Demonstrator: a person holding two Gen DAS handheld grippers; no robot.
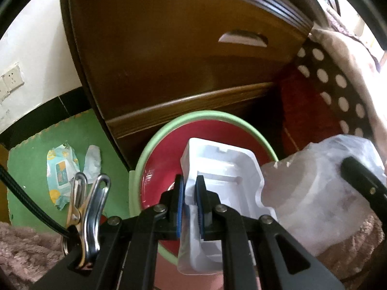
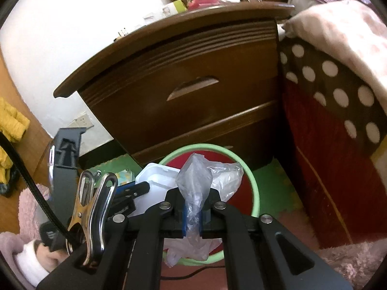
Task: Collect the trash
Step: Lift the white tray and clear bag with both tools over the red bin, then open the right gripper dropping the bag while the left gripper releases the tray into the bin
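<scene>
Two handheld grippers hang over a green-rimmed red bin [image 1: 154, 145] that stands on the green floor mat [image 1: 29, 169] in front of a dark wooden nightstand [image 1: 169, 60]. The left gripper [image 1: 190, 203] has its jaws clamped on the wall of a white moulded plastic tray [image 1: 225, 169], which hangs above the bin's mouth. The right gripper [image 2: 193, 215] has its jaws pinched tight on a crumpled clear plastic bag [image 2: 196, 176], also over the bin. A torn wipes packet [image 1: 61, 171] lies on the mat left of the bin, with what may be a scrap of clear wrapper [image 1: 93, 162] beside it. A polka-dot bedspread [image 2: 338, 91] hangs at right.
</scene>
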